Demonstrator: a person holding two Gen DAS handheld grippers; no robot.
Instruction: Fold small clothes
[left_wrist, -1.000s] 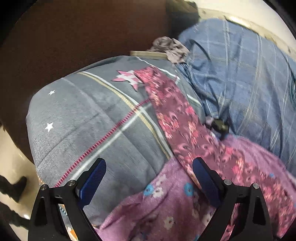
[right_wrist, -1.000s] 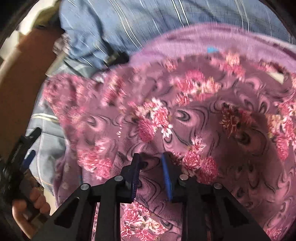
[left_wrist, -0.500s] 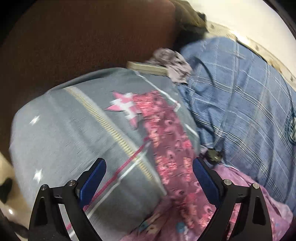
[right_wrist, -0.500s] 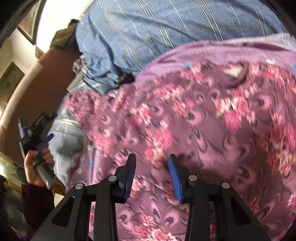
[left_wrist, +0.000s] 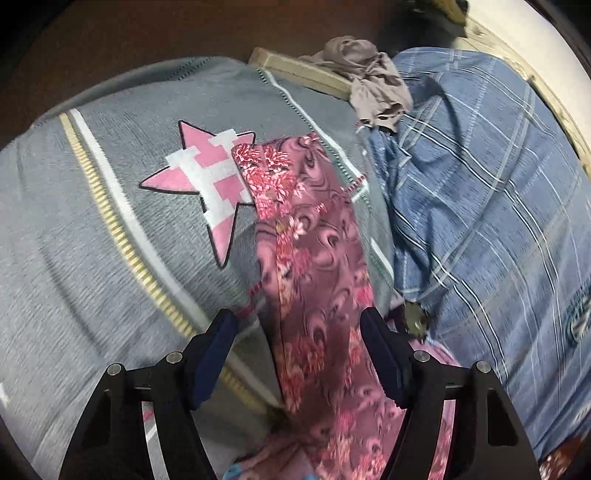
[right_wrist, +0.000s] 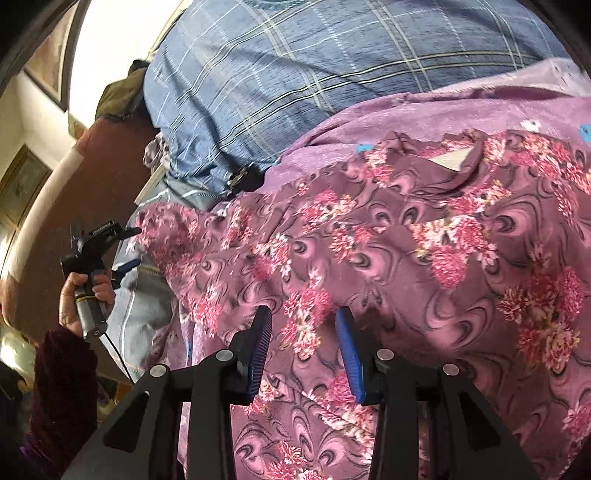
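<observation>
A maroon garment with pink flowers (right_wrist: 406, 251) lies spread over the bedding. One long narrow part of it (left_wrist: 317, 258) runs across a grey star-print cover (left_wrist: 110, 221) and ends beside the pink star. My left gripper (left_wrist: 299, 332) straddles that strip with its jaws closing. The cloth lies between the blue pads, which do not press on it. In the right wrist view a hand holds the left gripper (right_wrist: 110, 243) at the garment's left end. My right gripper (right_wrist: 304, 332) stands partly open just over the garment's middle, gripping nothing.
A blue plaid blanket (left_wrist: 480, 203) bulges to the right of the strip, with a crumpled grey-brown cloth (left_wrist: 369, 77) at its far edge. A purple flowered sheet (right_wrist: 406, 122) lies under the garment. A small black object (left_wrist: 415, 317) sits by the blanket's edge. A brown headboard (left_wrist: 110, 37) rises behind.
My left gripper has travelled along the narrow strip towards the pink star, and its jaws have narrowed. The right gripper's jaws have widened a little and it has shifted over the garment.
</observation>
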